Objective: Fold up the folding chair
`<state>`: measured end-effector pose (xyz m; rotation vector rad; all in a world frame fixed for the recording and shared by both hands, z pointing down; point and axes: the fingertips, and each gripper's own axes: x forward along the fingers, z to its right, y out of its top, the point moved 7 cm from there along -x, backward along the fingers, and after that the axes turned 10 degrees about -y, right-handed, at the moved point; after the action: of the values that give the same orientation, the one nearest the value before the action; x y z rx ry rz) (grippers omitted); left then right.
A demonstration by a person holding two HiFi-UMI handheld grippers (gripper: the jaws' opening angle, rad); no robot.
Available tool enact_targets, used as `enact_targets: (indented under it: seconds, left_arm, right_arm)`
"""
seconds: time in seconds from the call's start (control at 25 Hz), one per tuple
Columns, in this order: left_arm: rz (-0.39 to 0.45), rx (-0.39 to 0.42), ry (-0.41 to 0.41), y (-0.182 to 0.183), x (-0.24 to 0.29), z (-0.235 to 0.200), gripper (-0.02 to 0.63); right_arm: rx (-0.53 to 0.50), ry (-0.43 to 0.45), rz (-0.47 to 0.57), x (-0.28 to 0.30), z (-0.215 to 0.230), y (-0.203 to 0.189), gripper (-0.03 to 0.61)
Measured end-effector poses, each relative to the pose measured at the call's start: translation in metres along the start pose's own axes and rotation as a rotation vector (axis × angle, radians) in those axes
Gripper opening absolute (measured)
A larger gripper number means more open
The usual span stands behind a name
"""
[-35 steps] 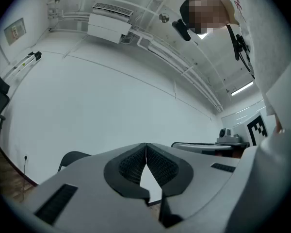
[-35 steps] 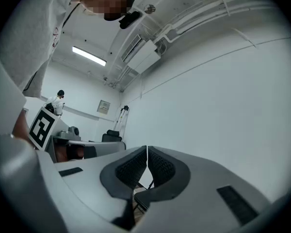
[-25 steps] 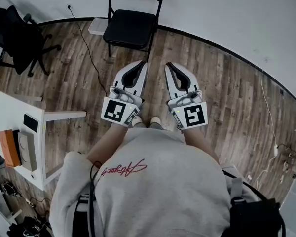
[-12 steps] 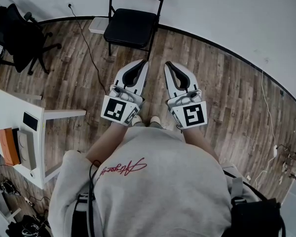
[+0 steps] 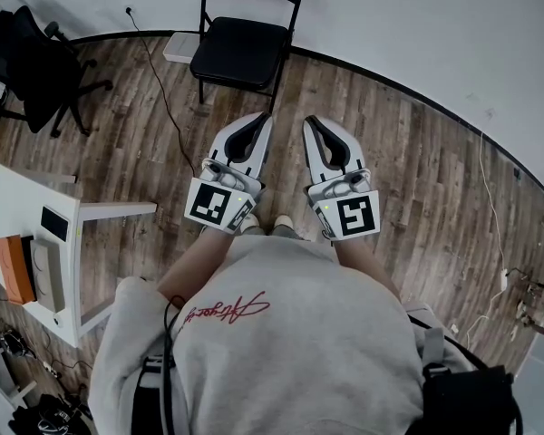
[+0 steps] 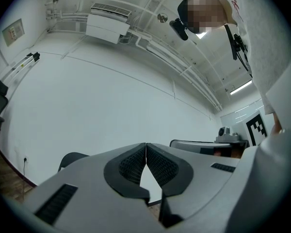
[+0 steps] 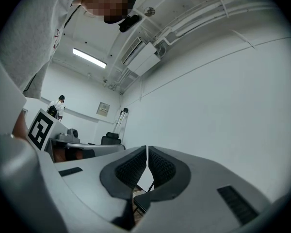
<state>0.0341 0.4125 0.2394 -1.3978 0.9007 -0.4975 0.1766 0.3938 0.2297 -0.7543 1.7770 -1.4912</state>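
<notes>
Nothing is shifting since the earlier frames; both grippers are hanging where they were and the chair is standing as before; the left gripper (image 5: 257, 121) is pointing toward the far wall (image 5: 399, 16), its jaws pressed together on nothing, with the ribbed pads (image 6: 131, 166) meeting at their tips; the right gripper (image 5: 311, 121) is sitting just beside it on the right, likewise closed and gripping nothing; the black folding chair (image 5: 243, 48) is standing unfolded on the wooden floor (image 5: 417, 179) at the far side, its back against the wall and its seat lying flat, well apart from both grippers and slightly left of them; a black cable (image 5: 159, 84) is trailing across the floor left of the chair; a black office chair (image 5: 32, 66) is standing at the far left; a white table (image 5: 18, 211) is standing at the near left, carrying an orange thing (image 5: 16, 270); the person's grey sweatshirt (image 5: 290, 333) is filling the near part of the head view
</notes>
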Motion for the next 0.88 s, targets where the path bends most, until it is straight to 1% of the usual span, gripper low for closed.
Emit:
enact_targets:
  seconds: [0.2, 0.36, 0.52, 0.68, 0.8, 0.88]
  left_arm:
    - [0.001, 0.003, 0.017, -0.006, 0.017, 0.002, 0.017]
    - [0.013, 0.006, 0.053, -0.012, 0.027, 0.005, 0.017]
    - [0.007, 0.018, 0.085, -0.015, 0.035, -0.005, 0.017]
    - [0.002, 0.035, 0.093, -0.020, 0.042, -0.030, 0.017]
    - [-0.001, 0.035, 0.097, -0.027, 0.054, -0.062, 0.017]
    - [-0.013, 0.041, 0.086, -0.032, 0.068, -0.087, 0.017]
  right_arm:
    - [-0.015, -0.006, 0.006, 0.000, 0.020, -0.003, 0.023]
    - [-0.025, 0.008, 0.015, 0.002, 0.039, -0.010, 0.023]
    - [-0.024, 0.025, 0.009, 0.017, 0.051, -0.018, 0.023]
    - [-0.044, 0.027, 0.047, 0.047, 0.052, -0.023, 0.023]
    - [-0.040, 0.024, 0.058, 0.082, 0.058, -0.031, 0.023]
    - [-0.047, 0.019, 0.056, 0.109, 0.065, -0.039, 0.023]
